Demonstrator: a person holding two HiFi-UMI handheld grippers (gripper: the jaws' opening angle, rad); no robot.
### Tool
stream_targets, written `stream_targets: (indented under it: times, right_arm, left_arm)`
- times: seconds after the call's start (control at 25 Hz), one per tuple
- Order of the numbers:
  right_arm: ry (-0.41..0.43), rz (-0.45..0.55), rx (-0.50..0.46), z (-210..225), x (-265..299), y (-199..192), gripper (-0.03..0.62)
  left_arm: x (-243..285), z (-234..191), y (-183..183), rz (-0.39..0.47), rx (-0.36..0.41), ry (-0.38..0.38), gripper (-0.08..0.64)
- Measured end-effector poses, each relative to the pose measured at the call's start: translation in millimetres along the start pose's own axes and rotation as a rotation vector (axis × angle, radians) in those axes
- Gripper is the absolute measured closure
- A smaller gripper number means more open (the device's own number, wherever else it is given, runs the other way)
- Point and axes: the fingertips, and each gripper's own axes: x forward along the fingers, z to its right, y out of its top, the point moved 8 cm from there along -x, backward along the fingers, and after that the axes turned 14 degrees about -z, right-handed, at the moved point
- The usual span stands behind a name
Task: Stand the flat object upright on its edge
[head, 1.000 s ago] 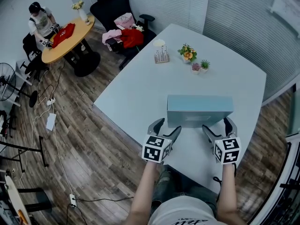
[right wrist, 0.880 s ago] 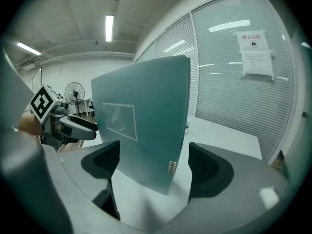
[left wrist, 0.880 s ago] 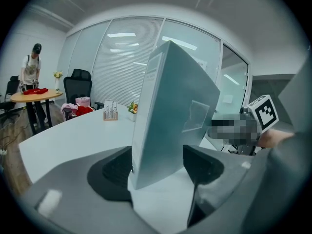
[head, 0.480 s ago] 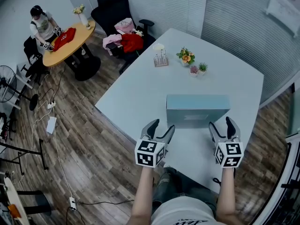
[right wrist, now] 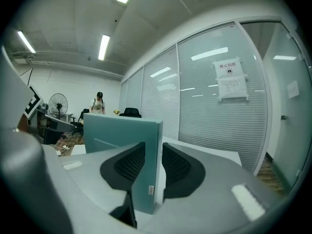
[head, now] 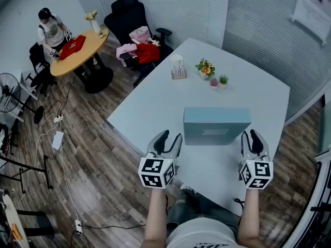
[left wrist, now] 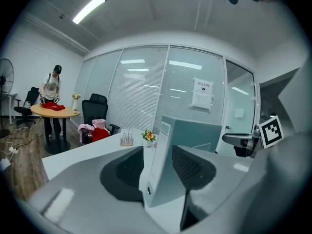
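Currently the teal box (head: 217, 124) stands upright on its long edge on the counter (head: 155, 102), unheld; risk: the left gripper (head: 169, 136), jaws wide, or the right gripper (head: 251, 134), jaws just closing narrow on nothing, clips it and it topples flat.

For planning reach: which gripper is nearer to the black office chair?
Left. The left gripper hangs across the white table from the black office chair; the right gripper, empty jaws just closed further, hangs farther right.
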Motion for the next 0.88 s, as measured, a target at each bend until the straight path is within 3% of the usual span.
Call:
stream_targets:
  times: [0.36, 0.68, 0.88]
  right_arm:
    - [-0.055, 0.082, 0.010, 14.0, -14.2, 21.2, 0.568]
    - [-0.073, 0.103, -0.017, 17.3, -15.0, 29.1, 0.568]
    - [-0.068, 0.105, -0.012, 13.9, -15.5, 32.3, 0.568]
  left_arm:
    - [-8.0, 0.4, 17.3, 0.048, 0.027, 0.058, 0.458]
    - [-10.4, 2.1, 22.4, 0.079, 0.036, 0.108, 0.552]
    - [-15.1, 0.2, 25.0, 0.092, 0.025, 0.134, 0.558]
